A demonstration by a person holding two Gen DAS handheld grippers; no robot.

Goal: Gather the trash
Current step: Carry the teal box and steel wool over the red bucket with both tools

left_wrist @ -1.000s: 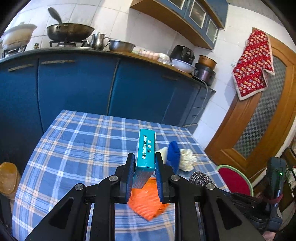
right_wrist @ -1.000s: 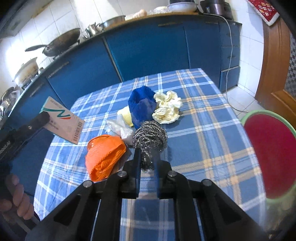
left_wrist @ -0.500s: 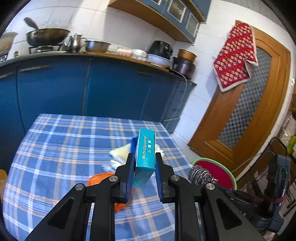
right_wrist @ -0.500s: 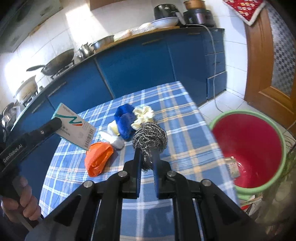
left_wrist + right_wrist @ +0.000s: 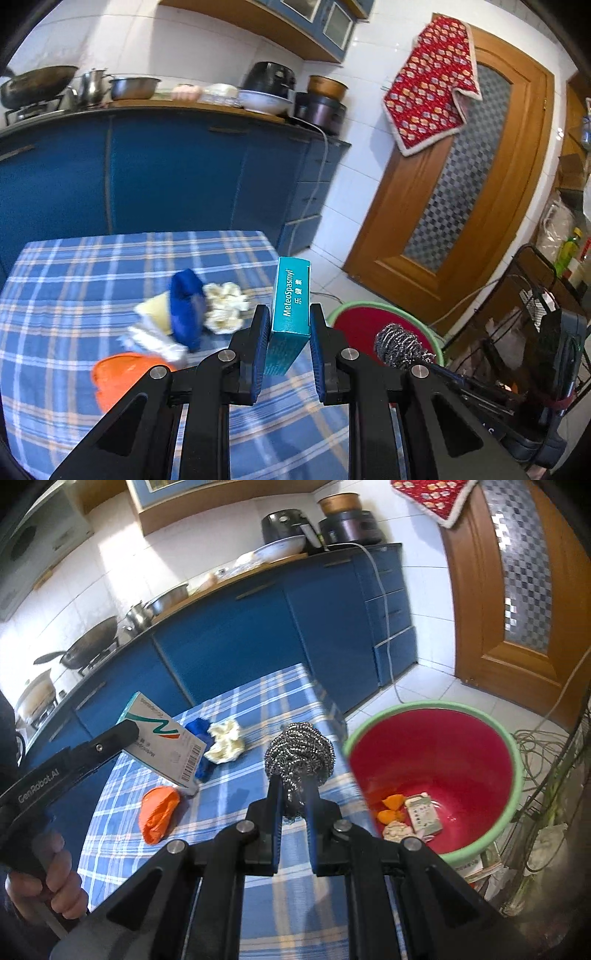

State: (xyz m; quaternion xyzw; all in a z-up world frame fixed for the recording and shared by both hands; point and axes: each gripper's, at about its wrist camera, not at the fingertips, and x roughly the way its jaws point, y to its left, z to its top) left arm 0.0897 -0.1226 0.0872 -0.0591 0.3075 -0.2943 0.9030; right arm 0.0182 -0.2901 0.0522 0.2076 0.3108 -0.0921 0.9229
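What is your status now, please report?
Left gripper shut on medicine box. Right gripper shut on steel wool. Red bin beside table, nothing blocking it.

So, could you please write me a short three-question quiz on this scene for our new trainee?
1. What does the left gripper hold?
2. True or false: the red bucket is empty.
3. Which lies on the table? A) orange bag B) steel wool C) teal box

Key:
1. The teal medicine box.
2. False; scraps and a small packet lie inside.
3. A, the orange bag; the right gripper holds the steel wool.
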